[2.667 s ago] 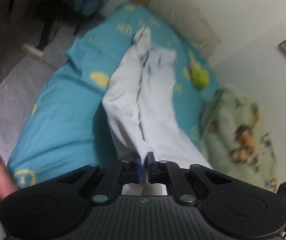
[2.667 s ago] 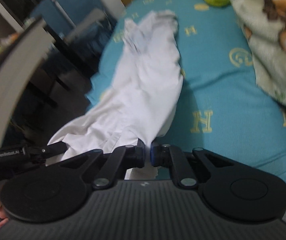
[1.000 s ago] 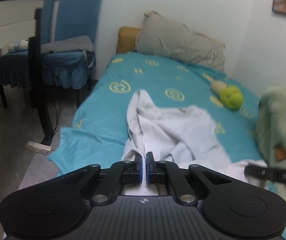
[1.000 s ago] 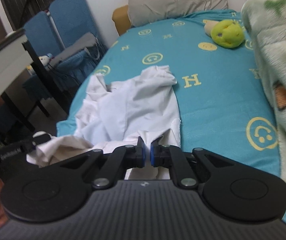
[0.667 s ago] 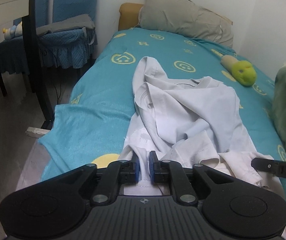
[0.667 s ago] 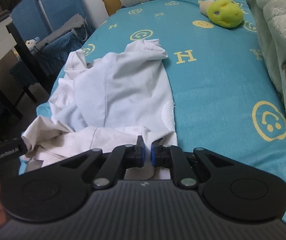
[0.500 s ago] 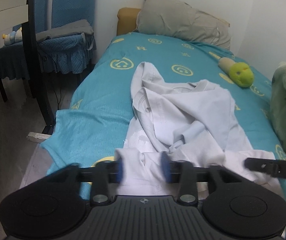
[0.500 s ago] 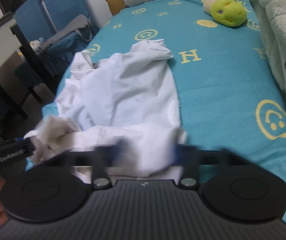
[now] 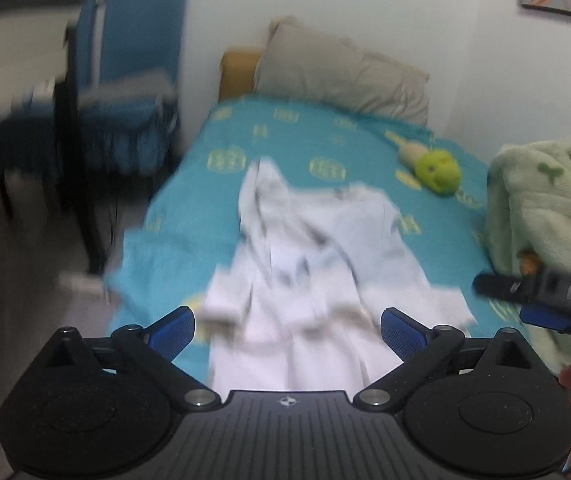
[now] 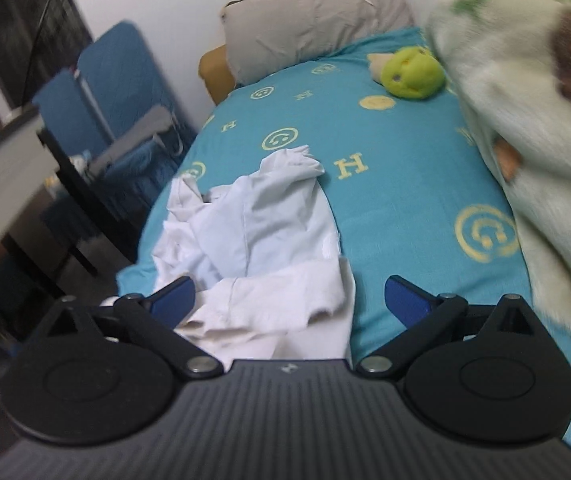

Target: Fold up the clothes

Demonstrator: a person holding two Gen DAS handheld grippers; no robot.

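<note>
Turquoise bedding printed with yellow smiley faces and letters covers the bed (image 10: 397, 184), which runs from the near edge back to a grey pillow (image 10: 317, 12) against the white wall.

Both tools hang just above the near end of it with nothing in them. The left gripper (image 9: 288, 330) has its blue-padded fingers (image 9: 173, 330) spread wide, and the right gripper (image 10: 290, 298) stands just as wide, its own pads (image 10: 405, 298) clear of any cloth. From the left wrist view the right tool shows as a dark bar at the far right, close to the fleece blanket (image 9: 545, 216) heaped along that side.

Between and just beyond the fingers lies the white garment (image 10: 253, 240), crumpled on the bed. Its near edge is bunched under the grippers, and its far end reaches toward the middle of the mattress, one sleeve-like corner twisted up. The left view is too blurred to show the seams.

A green plush toy (image 10: 409, 70) sits well beyond it near the pillow, and blue chairs (image 9: 125, 92) stand off the left side of the bed.

It looks to me like the laying-out step: the garment is down but not flat, and no fold is made. The next move likely calls for each gripper to close on an edge or corner and pull the cloth smooth.
</note>
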